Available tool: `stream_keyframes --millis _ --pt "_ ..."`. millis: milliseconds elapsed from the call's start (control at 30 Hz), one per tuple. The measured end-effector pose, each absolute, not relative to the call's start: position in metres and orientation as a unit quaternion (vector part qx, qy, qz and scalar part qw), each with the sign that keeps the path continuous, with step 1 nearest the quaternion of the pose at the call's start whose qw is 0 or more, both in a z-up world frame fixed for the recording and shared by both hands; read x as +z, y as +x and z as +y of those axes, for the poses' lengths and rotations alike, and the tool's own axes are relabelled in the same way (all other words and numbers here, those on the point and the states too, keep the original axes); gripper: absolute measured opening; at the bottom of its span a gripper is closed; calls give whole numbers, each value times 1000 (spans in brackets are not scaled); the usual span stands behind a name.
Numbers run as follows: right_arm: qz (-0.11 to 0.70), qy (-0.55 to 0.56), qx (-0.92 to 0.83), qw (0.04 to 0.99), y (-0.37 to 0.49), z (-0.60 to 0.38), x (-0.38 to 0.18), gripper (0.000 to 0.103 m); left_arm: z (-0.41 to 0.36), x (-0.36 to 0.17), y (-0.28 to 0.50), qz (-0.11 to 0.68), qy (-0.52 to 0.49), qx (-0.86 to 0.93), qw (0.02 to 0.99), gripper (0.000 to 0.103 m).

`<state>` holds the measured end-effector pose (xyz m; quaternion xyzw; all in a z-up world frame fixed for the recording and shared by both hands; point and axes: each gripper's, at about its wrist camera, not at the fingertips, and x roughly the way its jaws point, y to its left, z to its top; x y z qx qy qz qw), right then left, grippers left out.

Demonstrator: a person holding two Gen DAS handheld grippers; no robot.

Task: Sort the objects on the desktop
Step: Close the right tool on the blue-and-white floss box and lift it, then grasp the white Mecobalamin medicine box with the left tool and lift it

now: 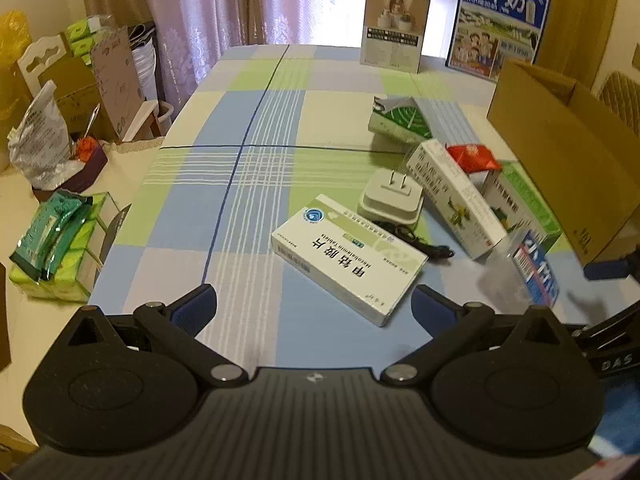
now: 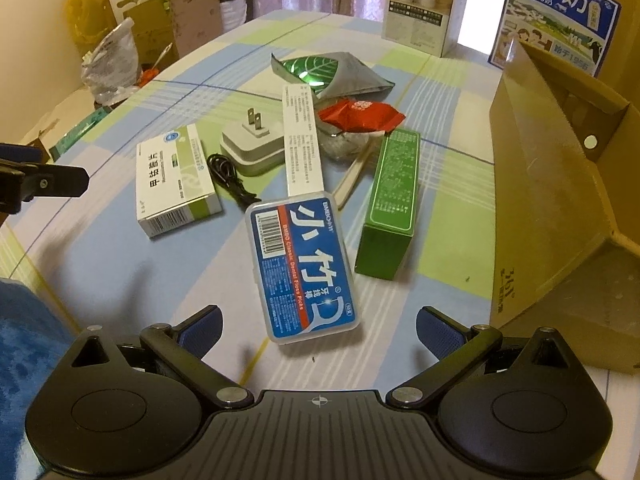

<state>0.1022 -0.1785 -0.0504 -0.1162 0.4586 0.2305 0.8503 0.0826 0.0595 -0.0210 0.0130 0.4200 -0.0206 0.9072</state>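
Between the right claw (image 2: 318, 326) fingers (spread wide, empty) lies the floss-pick case (image 2: 302, 266).

Each hand-held gripper, left (image 1: 313, 304) and right (image 2: 319, 326), has a matte black ribbed body, two round black hubs, silver pivot screws, angled black link arms and blue textured pads (image 2: 202, 330). A small crosshair mark sits mid-body.
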Motion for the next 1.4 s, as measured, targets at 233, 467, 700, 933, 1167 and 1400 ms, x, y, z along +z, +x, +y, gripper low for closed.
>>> stream_keyframes --millis 233,467,700,933,1167,1400 --pt "463 -121 234 846 106 -176 -55 101 64 -30 89 428 10 -32 903 102" --pt "467 -122 236 843 110 -173 -60 100 62 -36 97 434 19 -41 900 102" --pt "468 -117 245 841 114 -173 -63 83 56 -42 110 441 27 -57 895 102" --pt "471 -124 253 836 119 -168 -67 55 50 -50 131 456 17 -55 888 102" --pt "457 -120 255 843 115 -171 -62 54 43 -58 163 476 -21 -48 878 102" --pt "462 -112 253 843 117 -173 -63 54 28 -72 188 492 9 -33 870 101"
